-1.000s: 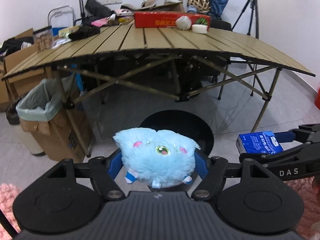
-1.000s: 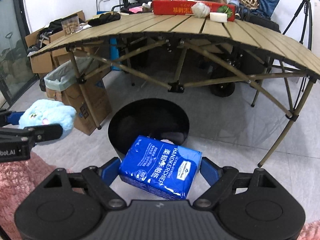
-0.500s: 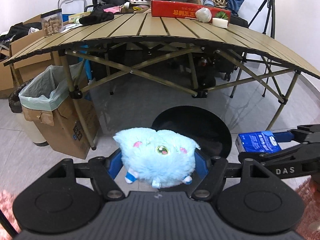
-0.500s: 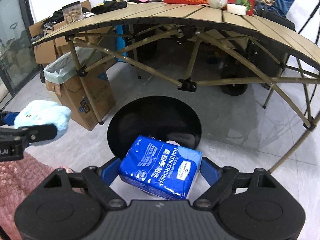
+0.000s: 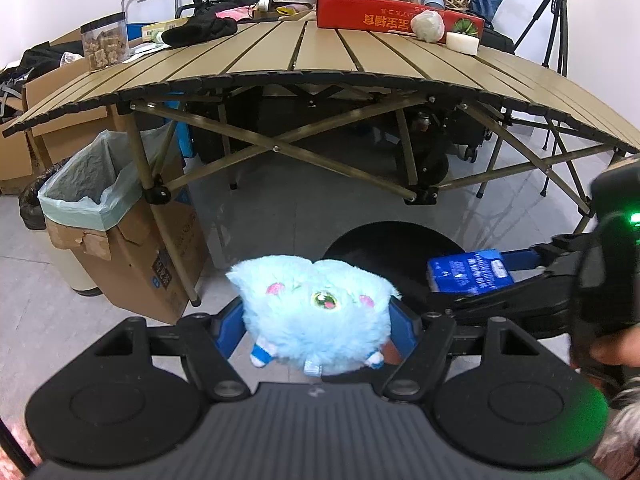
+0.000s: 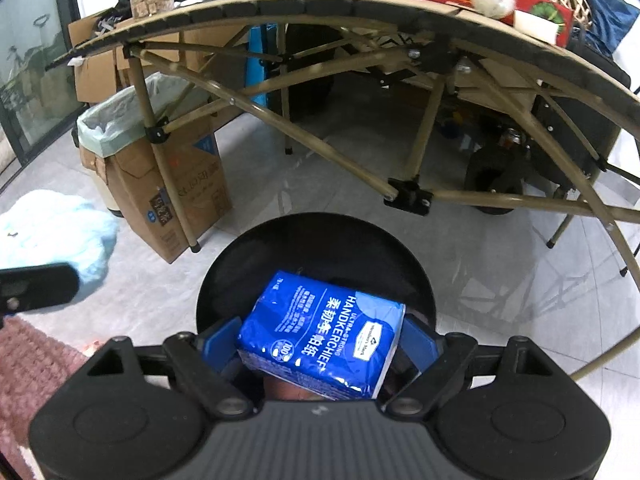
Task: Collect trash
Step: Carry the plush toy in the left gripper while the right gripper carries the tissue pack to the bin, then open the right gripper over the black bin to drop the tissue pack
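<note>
Right tongs (image 6: 320, 344) clench the blue tissue pack (image 6: 320, 336) above the black bin (image 6: 316, 240). Left tongs (image 5: 316, 320) clench a plush toy (image 5: 316, 312) beside its rim; released here, it likely lands on the floor.

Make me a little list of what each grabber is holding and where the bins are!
left gripper: closed on the fluffy blue plush toy
right gripper: closed on the blue tissue pack
black round bin: on the floor, right under the tissue pack
lined cardboard bin: beside the left table leg
folding table: behind the black round bin, with a red box and a snack jar on top
rug: pink, at the lower left in the right wrist view
</note>
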{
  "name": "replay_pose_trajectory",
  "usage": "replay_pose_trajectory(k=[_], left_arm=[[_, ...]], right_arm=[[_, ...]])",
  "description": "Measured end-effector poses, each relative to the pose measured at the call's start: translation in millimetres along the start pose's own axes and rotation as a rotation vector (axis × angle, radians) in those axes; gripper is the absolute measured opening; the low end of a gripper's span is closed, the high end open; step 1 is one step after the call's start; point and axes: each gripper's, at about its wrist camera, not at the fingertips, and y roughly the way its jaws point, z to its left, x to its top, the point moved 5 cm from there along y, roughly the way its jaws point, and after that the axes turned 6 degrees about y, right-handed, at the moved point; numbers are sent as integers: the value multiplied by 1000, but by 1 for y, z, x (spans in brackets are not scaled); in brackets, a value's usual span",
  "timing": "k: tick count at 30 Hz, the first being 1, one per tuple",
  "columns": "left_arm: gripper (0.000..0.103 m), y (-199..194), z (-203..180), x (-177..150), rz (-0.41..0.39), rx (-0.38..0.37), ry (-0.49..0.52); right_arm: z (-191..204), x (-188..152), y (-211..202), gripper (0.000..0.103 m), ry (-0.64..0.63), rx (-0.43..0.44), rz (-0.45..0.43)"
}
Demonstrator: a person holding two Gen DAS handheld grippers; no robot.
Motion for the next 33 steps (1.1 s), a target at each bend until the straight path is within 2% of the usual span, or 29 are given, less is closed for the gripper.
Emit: replay_pose_trajectory(k=[9,18,19,21,22,33], left_arm=[[72,10,10,19,-13,43,-14],[72,22,17,33,-17,93,-21],[72,23,18,33,-14,97,-21],[72,26,17,32,-4,103,-22],[72,27,17,32,-1,104,-21],[72,36,9,27,31,101,0]], right_arm=[[3,19,27,86,9,-9,-13],[2,16,36,86,5,-14,1],[1,16,36,87,4,-18,-2],[0,18,33,100,5,-29,-17],[-1,18,32,102,6,-34,-25],[-13,14,24,103,7,-68,-24]])
